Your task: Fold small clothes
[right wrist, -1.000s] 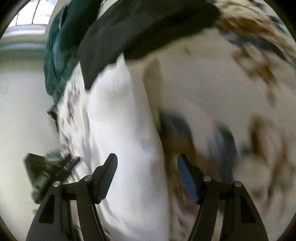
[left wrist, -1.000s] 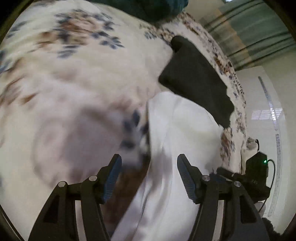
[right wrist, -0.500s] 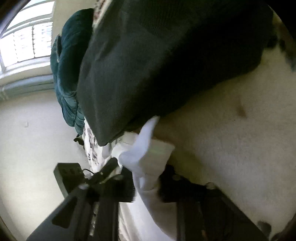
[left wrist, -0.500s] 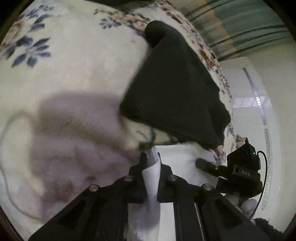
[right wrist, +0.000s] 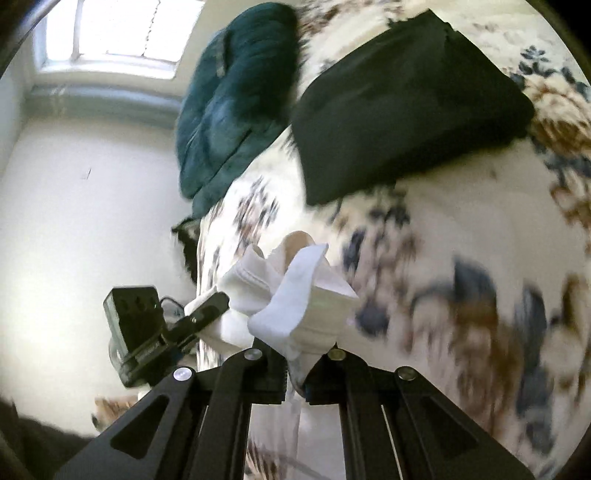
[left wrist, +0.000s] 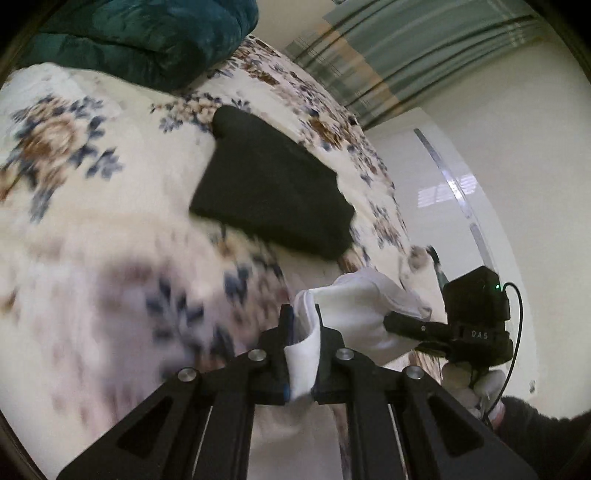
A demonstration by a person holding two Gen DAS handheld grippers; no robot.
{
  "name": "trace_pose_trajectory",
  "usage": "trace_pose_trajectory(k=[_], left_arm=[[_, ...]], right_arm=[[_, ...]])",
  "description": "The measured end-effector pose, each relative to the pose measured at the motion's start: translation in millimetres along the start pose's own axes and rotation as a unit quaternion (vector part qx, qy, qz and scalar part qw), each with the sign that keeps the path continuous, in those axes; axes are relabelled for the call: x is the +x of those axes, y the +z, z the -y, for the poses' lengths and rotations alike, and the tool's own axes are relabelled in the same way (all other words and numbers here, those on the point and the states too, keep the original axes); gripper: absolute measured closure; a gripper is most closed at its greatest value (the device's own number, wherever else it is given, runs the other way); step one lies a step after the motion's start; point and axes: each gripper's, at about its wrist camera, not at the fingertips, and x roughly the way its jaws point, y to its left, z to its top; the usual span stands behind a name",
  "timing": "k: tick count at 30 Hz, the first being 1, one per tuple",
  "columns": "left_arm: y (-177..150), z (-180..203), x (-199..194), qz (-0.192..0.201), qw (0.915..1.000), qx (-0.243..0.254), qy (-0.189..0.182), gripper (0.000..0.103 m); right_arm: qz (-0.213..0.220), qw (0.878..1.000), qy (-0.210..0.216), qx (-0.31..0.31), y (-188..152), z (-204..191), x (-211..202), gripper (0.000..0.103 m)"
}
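Both grippers are shut on a small white garment (left wrist: 354, 314), held up above the flowered bedspread (left wrist: 92, 177). My left gripper (left wrist: 303, 332) pinches one edge of it. In the left wrist view the right gripper's black finger (left wrist: 410, 326) clamps the other edge. In the right wrist view my right gripper (right wrist: 295, 354) pinches the white garment (right wrist: 295, 291), and the left gripper's finger (right wrist: 207, 310) holds its far side. A folded black garment (left wrist: 269, 192) lies on the bed beyond; it also shows in the right wrist view (right wrist: 406, 99).
A dark teal blanket (left wrist: 147, 37) is bunched at the bed's head; it also shows in the right wrist view (right wrist: 236, 92). The bed's edge drops to a pale floor (left wrist: 461, 221). A striped curtain (left wrist: 406, 48) hangs beyond. A bright window (right wrist: 122, 33) is at upper left.
Both grippers were open over the white garment a second ago, then shut on it. They have since lifted it and drawn back from the black garment.
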Motion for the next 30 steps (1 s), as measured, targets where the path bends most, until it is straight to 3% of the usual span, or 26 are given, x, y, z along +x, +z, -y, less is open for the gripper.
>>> trace_pose_trajectory(k=[3, 4, 6, 7, 8, 12, 15, 21, 24, 27, 28, 30], left_arm=[[-54.7, 10.8, -22.3, -0.032, 0.9994, -0.011, 0.008, 0.089], [-73.5, 14.1, -29.4, -0.043, 0.9987, -0.011, 0.023, 0.078], [-102.8, 14.0, -37.3, -0.065, 0.9967, -0.021, 0.044, 0.064], [-122.9, 9.7, -42.1, -0.080, 0.9947, -0.032, 0.056, 0.054], [-138.3, 5.5, -46.2, -0.089, 0.9926, -0.043, 0.070, 0.052], [-178.2, -11.9, -57.0, -0.119, 0.9820, -0.088, 0.118, 0.052], [-173.1, -8.7, -54.1, -0.105, 0.9826, -0.096, 0.119, 0.052], [-131.0, 22.0, 5.7, -0.091, 0.9877, -0.018, 0.126, 0.052], [-103.2, 23.0, 55.5, -0.112, 0.9796, 0.014, 0.166, 0.052], [-75.9, 3.0, 98.2, -0.132, 0.9713, 0.013, 0.197, 0.052], [-69.5, -5.4, 108.8, -0.137, 0.9691, 0.007, 0.205, 0.052], [-59.3, -20.9, 126.2, -0.154, 0.9651, -0.001, 0.212, 0.052]], right_arm=[[-0.030, 0.999, -0.021, -0.028, -65.8, -13.4, -22.1, 0.093], [-0.044, 0.998, -0.025, -0.030, -85.5, -10.4, -26.8, 0.092], [-0.084, 0.995, -0.043, -0.024, -131.6, -0.7, -33.3, 0.076], [-0.097, 0.994, -0.055, -0.019, -149.4, 6.3, -36.1, 0.061], [-0.111, 0.991, -0.068, -0.012, -169.4, 15.8, -42.7, 0.046], [-0.127, 0.987, -0.096, 0.028, -215.3, 37.7, -56.9, 0.042], [-0.091, 0.990, -0.091, 0.065, -226.6, 47.8, -75.6, 0.042], [-0.024, 0.990, -0.085, 0.108, -206.8, 52.0, -59.2, 0.042], [0.000, 0.987, -0.105, 0.123, -189.4, 47.3, -39.9, 0.042], [0.021, 0.984, -0.116, 0.132, -165.6, 49.1, -23.5, 0.042], [0.027, 0.983, -0.114, 0.139, -158.7, 51.8, -18.7, 0.045], [0.026, 0.982, -0.106, 0.158, -139.5, 62.7, -0.7, 0.072]])
